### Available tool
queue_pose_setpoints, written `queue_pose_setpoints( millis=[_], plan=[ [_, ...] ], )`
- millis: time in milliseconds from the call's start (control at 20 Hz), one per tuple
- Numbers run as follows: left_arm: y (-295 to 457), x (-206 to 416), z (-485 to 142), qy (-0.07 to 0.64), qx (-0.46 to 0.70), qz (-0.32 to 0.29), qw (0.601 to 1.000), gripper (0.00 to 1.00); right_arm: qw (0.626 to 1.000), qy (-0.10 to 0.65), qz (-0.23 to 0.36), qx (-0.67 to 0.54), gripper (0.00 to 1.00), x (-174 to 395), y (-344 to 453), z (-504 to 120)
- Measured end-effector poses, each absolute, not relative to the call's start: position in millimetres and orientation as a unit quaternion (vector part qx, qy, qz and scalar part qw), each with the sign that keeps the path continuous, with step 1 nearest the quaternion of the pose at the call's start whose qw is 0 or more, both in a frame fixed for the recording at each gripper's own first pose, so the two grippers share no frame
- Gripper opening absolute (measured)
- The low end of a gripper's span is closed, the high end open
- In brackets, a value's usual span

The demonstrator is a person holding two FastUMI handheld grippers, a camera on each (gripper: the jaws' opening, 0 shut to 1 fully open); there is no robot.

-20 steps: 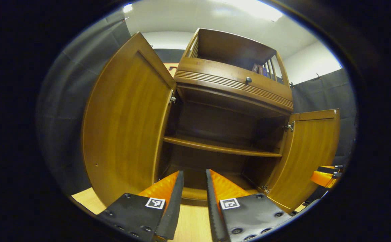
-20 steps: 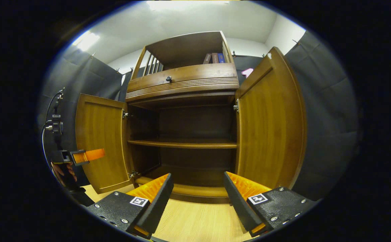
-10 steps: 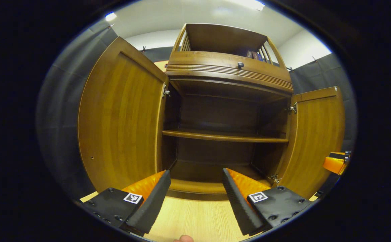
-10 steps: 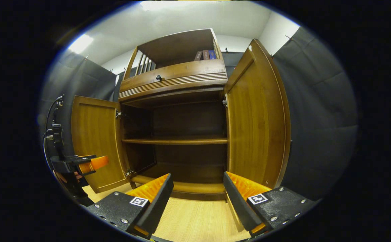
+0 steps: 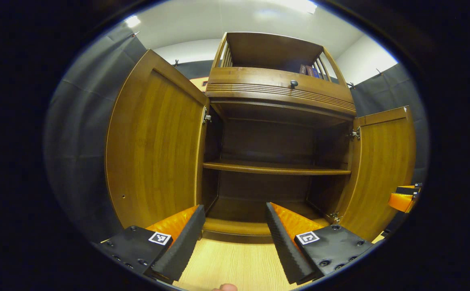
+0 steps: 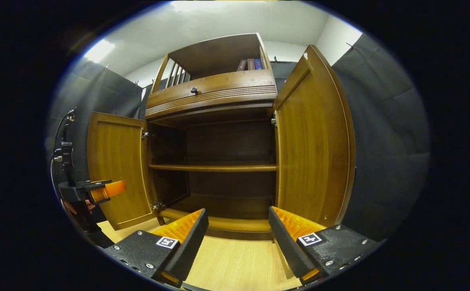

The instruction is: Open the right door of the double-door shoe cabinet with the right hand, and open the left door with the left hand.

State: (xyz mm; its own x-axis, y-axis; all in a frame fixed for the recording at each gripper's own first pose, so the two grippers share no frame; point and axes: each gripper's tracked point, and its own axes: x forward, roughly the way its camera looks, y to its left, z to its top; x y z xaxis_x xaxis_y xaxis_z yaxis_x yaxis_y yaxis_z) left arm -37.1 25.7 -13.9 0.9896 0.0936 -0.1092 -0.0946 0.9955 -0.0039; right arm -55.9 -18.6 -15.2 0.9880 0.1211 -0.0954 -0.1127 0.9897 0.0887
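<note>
Left gripper (image 5: 233, 238): fingers spread apart with nothing between them, held low over the light wood floor (image 5: 235, 266) in front of the shoe cabinet (image 5: 275, 105); it touches neither door.
Right gripper (image 6: 237, 242): fingers likewise apart and empty, facing the open cabinet, just short of its base.
Left door (image 5: 154, 149): swung wide open — up and to the left of the left gripper's fingers, its inner face toward the camera.
Right door (image 6: 311, 149): also wide open — up and to the right of the right gripper's fingers, close beside them.
Cabinet interior: one shelf (image 5: 275, 167) crosses the middle ahead of both grippers; above it a drawer with a dark knob (image 5: 294, 83).
Top compartment: a few books (image 6: 250, 64) stand upright at its right side.
Other gripper seen: in the right gripper view the left gripper shows far left, in front of the left door.
</note>
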Motion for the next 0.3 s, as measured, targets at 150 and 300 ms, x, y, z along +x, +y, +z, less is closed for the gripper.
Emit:
queue_pose_setpoints(
  millis=[150,300],
  plan=[
    [22.9,-39.5,-11.1,0.051,0.000,0.043,0.998,0.94,0.996,0.051,0.060,0.041,0.92,-57.0,-16.5,-14.6],
    [22.0,-40.2,-9.3,0.047,0.015,0.043,0.998,0.94,0.996,0.049,0.059,0.041,0.98,-58.5,-14.5,-13.7]
  ],
)
